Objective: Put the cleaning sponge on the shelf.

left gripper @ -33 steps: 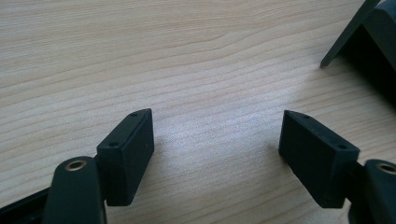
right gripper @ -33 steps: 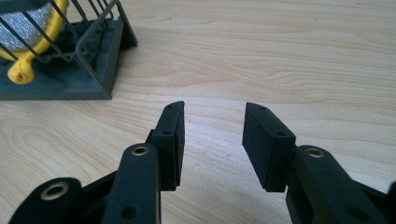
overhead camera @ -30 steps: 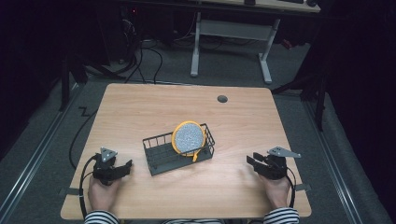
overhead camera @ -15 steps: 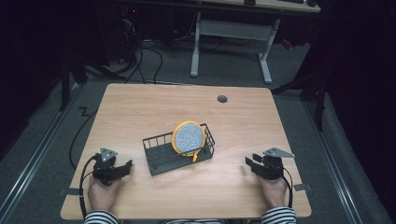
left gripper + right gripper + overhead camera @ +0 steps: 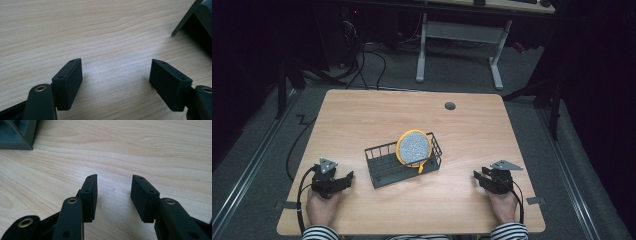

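Note:
A dark wire basket (image 5: pixel 384 167) stands at the middle of the wooden table (image 5: pixel 362 120). A round yellow-rimmed thing with a speckled grey face (image 5: pixel 413 147) leans in the basket's right end. My left gripper (image 5: pixel 343 180) rests on the table left of the basket, open, with bare wood between its fingertips (image 5: pixel 116 75). A corner of the basket (image 5: pixel 200 22) lies beyond it to the right. My right gripper (image 5: pixel 479 176) rests right of the basket, open with nothing in it (image 5: pixel 113 192). The basket's corner (image 5: pixel 17 132) lies ahead to its left.
A small dark grommet hole (image 5: pixel 450 106) sits near the table's far edge. A cable (image 5: pixel 294 150) trails off the table's left side. Beyond the table are a desk frame (image 5: pixel 462 35) and the floor. Bare wood lies around the basket.
My right gripper has shifted slightly to the left, toward the basket. The left gripper, the basket and the yellow-rimmed thing have kept still.

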A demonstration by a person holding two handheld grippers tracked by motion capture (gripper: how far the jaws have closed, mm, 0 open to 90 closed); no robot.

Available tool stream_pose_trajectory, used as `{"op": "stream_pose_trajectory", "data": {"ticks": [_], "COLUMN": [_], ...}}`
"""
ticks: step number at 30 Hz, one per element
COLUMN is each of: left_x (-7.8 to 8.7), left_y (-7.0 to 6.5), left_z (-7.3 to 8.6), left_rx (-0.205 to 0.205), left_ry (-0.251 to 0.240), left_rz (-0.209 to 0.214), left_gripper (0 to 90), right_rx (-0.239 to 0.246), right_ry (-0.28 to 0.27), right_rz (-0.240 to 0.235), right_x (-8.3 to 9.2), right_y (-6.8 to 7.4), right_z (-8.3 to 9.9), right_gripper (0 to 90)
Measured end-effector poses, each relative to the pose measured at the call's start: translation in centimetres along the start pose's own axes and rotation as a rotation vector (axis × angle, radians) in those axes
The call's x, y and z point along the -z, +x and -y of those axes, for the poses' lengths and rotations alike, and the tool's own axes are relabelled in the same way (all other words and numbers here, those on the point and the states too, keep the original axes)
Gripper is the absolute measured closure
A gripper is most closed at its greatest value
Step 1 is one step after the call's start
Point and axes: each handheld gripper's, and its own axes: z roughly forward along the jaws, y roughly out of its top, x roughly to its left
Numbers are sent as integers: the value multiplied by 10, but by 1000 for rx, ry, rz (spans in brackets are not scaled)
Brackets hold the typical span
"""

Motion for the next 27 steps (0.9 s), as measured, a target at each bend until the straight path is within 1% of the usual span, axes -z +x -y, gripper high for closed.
{"op": "stream_pose_trajectory", "data": {"ticks": [5, 15, 17, 19, 21, 24, 25, 27], "left_x": [0, 0, 0, 0, 0, 0, 0, 0], "left_y": [0, 0, 0, 0, 0, 0, 0, 0], "left_z": [0, 0, 0, 0, 0, 0, 0, 0], "left_rx": [0, 0, 0, 0, 0, 0, 0, 1], "left_ry": [0, 0, 0, 0, 0, 0, 0, 0], "left_rz": [0, 0, 0, -1, -1, -1, -1, -1], "left_gripper": [270, 270, 270, 270, 270, 269, 270, 270], "right_rx": [5, 69, 66, 76, 76, 75, 64, 61], "right_ry": [-2, 13, 15, 14, 14, 16, 19, 21], "right_rz": [7, 44, 40, 38, 33, 38, 40, 44], "right_x": [0, -2, -2, -2, -3, -3, -3, -3], "right_y": [1, 7, 7, 7, 7, 7, 8, 7], "right_z": [0, -1, -1, -1, -1, -1, -1, -1], "right_gripper": [568, 538, 527, 516, 502, 461, 449, 423]}}
